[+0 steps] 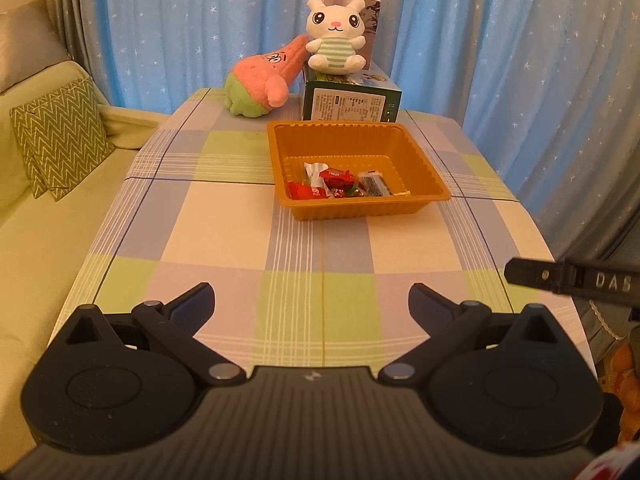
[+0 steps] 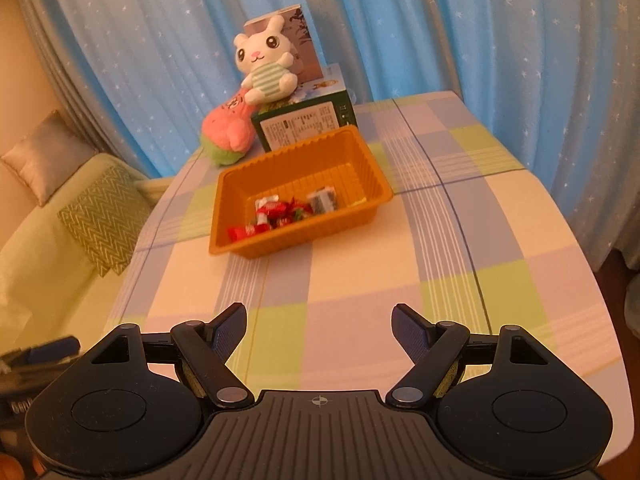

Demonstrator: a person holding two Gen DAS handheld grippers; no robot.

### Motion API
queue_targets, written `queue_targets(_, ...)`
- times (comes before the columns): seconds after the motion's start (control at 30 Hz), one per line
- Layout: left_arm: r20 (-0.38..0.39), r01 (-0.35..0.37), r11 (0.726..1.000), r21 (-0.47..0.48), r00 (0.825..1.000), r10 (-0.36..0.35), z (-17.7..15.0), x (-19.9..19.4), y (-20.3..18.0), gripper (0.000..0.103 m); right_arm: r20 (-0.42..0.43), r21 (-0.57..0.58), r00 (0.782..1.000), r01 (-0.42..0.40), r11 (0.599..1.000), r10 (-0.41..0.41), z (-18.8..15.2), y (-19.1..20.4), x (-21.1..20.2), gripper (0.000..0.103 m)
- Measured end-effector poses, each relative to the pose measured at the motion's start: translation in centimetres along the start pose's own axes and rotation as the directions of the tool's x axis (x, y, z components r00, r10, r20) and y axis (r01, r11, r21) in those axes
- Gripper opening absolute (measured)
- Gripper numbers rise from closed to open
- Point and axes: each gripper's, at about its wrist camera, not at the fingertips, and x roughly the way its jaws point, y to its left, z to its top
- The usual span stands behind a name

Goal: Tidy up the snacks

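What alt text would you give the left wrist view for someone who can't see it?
An orange tray holding wrapped snacks sits on a checked tablecloth, beyond the open, empty left tool. Behind it, a white bunny plush sits on a green box beside a pink plush.

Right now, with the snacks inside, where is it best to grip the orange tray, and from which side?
Probably the near long rim of the orange tray, coming from the front with one finger inside and one outside. The rim is a thin flared lip, nothing blocks that side, and the green box crowds the far side.

Green box (image 1: 351, 102) print too small; wrappers (image 2: 280, 212) blurred
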Motion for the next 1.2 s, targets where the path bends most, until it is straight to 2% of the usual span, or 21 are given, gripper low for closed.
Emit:
queue_targets(0.43,0.017,-0.009,1.0,0.026,1.0,0.009,-2.6,-3.7,-0.4,0.102,0.017,-0.093,1.0,0.024,0.995,-0.022,-3.9,1.8,-3.7,0.079)
queue_targets(1.2,0.023,0.0,1.0,0.031,1.0,0.0,-3.0,-4.2,-1.0,0.103,0.018,-0.106,1.0,0.011,0.994,-0.01,-4.6,2.5,-5.5,0.079)
